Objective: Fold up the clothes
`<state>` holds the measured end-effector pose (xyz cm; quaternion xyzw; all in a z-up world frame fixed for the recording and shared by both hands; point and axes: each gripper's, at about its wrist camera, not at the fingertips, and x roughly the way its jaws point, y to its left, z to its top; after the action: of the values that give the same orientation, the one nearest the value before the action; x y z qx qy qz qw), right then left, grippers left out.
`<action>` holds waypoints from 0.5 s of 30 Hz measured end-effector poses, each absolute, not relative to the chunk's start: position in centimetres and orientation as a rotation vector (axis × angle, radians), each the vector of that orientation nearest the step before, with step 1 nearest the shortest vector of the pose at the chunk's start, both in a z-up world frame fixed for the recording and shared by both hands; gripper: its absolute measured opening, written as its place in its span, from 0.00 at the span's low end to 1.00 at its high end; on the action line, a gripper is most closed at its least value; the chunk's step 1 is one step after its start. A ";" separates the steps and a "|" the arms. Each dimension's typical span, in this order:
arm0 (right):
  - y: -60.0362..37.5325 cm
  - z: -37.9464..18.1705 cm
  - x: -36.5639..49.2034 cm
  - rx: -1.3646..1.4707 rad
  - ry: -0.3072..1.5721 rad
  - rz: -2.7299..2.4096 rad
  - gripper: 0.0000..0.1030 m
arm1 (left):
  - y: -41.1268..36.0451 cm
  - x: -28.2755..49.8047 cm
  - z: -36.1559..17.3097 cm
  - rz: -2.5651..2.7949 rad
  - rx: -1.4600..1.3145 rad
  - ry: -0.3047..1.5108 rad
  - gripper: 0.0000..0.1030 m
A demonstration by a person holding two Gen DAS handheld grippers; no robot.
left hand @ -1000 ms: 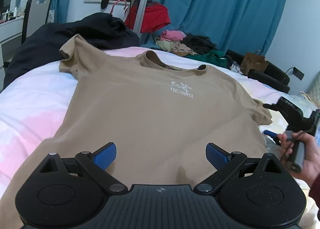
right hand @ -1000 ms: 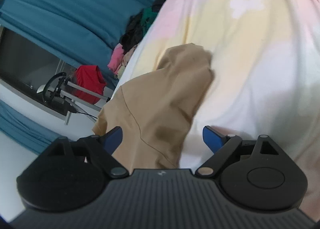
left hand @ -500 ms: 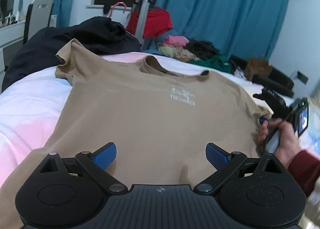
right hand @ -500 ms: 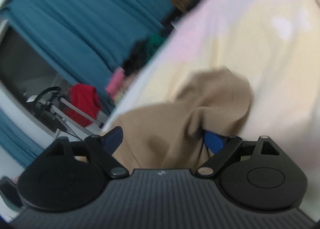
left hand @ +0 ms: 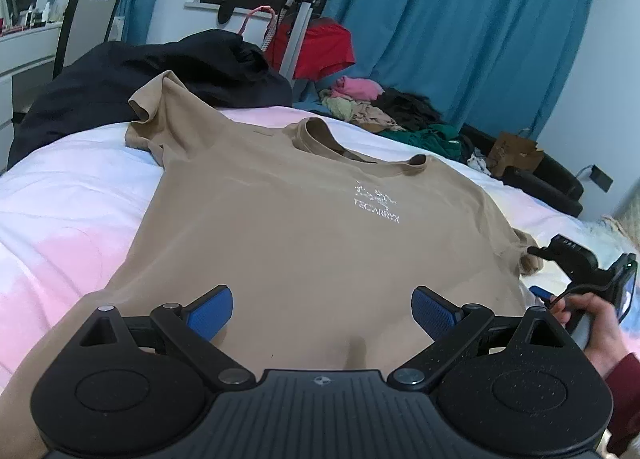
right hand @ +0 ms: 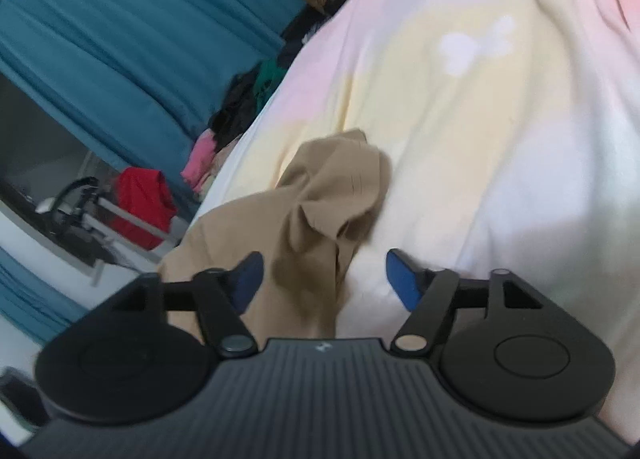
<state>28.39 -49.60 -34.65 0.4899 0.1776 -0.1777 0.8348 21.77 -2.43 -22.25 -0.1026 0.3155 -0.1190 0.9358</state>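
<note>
Right tongs closing in on the shirt's sleeve

The right gripper [right hand: 322, 279] has just been closing its jaws, but they are not pressing yet; the bunched sleeve [right hand: 340, 195] of the tan T-shirt [left hand: 304, 227] lies between them and runs straight ahead. The left gripper [left hand: 322, 309] is open and holds nothing, above the shirt's lower middle. The shirt lies flat across the bed [left hand: 60, 195], collar at the far side, so the right hand [left hand: 596, 323] is nearer that sleeve.

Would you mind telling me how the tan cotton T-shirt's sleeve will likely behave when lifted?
The tan cotton T-shirt's sleeve already lies crumpled, so it probably droops limply. It looks thin, so likely light. The flat shirt body may drag along the pastel bedsheet.
</note>
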 end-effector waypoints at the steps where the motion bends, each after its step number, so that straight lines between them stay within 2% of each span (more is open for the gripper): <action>1: -49.6 -34.6 28.7 1.044 0.396 -0.367 0.69 | -2.5 21.6 -22.3 -0.246 -0.207 0.647 0.95; 3: -49.6 -34.7 29.5 1.051 0.409 -0.339 0.83 | -2.7 21.3 -22.4 -0.248 -0.196 0.648 0.95; 8: -49.9 -35.9 32.4 1.069 0.367 -0.358 0.85 | -3.4 21.6 -22.6 -0.236 -0.185 0.653 0.95; 12: -49.5 -35.2 34.8 0.976 0.270 -0.413 0.85 | -3.9 22.3 -23.1 -0.229 -0.170 0.662 0.95; 13: -49.5 -35.0 35.2 0.941 0.239 -0.403 0.84 | -4.0 22.5 -23.2 -0.228 -0.167 0.665 0.95; 15: -49.7 -34.8 36.2 0.891 0.235 -0.393 0.64 | -4.2 23.0 -23.3 -0.236 -0.180 0.674 0.95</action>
<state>36.20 -49.67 -34.78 0.4273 0.1128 -0.1883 0.8771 22.96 -4.20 -23.34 -0.0879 0.3293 -0.1154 0.9330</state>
